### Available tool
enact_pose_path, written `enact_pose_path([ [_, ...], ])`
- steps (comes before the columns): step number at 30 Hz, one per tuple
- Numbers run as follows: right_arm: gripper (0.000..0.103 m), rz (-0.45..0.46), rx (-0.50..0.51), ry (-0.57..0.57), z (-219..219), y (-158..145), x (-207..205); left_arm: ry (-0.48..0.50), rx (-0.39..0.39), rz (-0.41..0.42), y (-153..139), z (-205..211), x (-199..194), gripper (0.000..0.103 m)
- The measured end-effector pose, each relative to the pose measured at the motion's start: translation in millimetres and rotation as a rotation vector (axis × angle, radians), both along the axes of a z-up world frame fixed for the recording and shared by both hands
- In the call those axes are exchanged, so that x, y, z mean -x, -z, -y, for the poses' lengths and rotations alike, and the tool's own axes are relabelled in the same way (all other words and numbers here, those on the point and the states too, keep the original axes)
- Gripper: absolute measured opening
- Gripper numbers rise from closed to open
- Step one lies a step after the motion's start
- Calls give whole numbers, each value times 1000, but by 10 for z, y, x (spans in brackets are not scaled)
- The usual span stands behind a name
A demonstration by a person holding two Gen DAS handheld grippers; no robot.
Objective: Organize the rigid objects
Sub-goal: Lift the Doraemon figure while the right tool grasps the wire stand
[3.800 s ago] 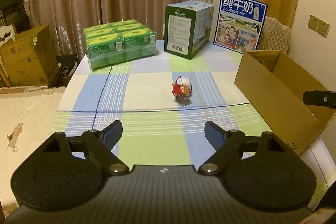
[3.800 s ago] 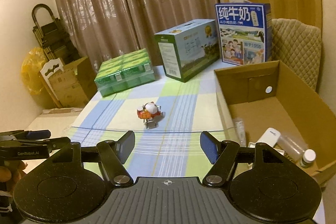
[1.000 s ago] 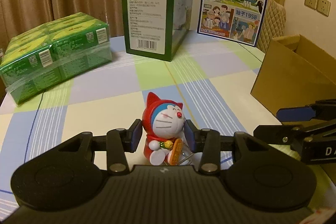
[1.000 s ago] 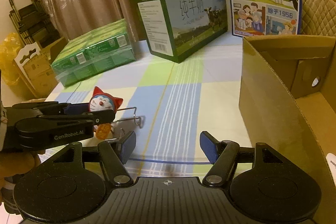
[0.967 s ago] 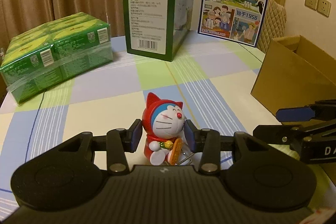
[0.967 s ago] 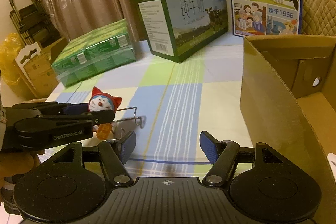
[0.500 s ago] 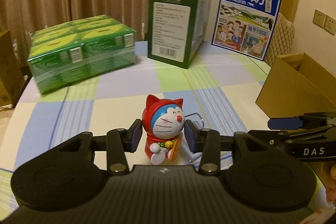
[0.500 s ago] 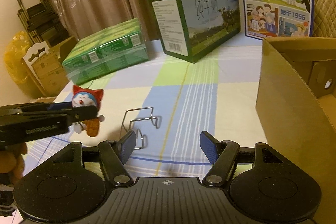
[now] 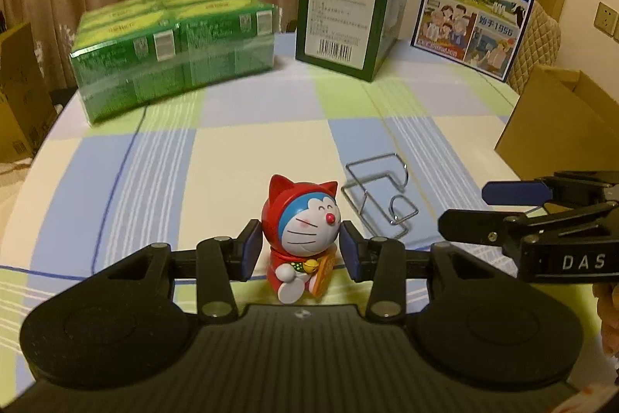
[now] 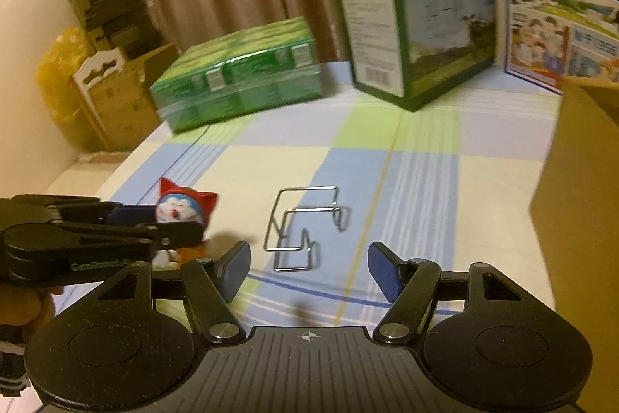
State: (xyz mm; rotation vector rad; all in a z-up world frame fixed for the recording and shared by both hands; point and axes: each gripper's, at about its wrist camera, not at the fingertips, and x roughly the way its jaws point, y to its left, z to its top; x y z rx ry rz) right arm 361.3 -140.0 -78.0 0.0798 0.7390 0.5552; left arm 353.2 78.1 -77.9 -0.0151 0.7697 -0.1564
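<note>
from the left wrist view, the left gripper (image 9: 297,247) has its blue pads clamped on either side of a small red-hooded cat figure (image 9: 301,230), which sits upright between them, facing back toward the camera. just past it on the checked tablecloth (image 9: 240,142) lies a bent wire stand (image 9: 381,194), apart from the figure. the right gripper (image 9: 514,191) pokes in from the right edge, side-on, so its gap is hard to read here. further back sit a shrink-wrapped green pack (image 9: 174,45), a tall green carton (image 9: 342,4) and a blue milk box (image 9: 476,0), with a brown cardboard box (image 9: 553,126) at the right edge.

from the right wrist view, the right gripper (image 10: 307,271) stands about half open with nothing between its pads; the wire stand (image 10: 305,227) lies on the cloth just beyond its tips. to the left, the left gripper (image 10: 154,219) holds the cat figure (image 10: 185,208), whose feet are near the cloth; whether they touch it i cannot tell. a hand (image 10: 23,304) shows under that gripper.
</note>
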Motion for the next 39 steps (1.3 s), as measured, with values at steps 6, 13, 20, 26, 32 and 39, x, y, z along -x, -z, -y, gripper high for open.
enact_pose_path([
  [6,65,-20,16,-7,-45,122,-98,-5,-1,-5,114,-3,-45,38],
  [13,65,-29,0,-24,-81,202,-175,-2,2,7,145,-11,-66,38],
  [20,65,-18,-7,-53,-178,236,-202,-32,1,-19,180,-125,-169,38],
  [26,54,6,-3,-70,-288,271,-239,-25,2,-19,183,-128,-157,38],
  [32,44,16,-10,-55,-334,281,-290,-36,6,-32,204,-129,-169,39],
  [39,27,21,6,-57,-354,333,-335,-37,4,-25,216,-121,-188,45],
])
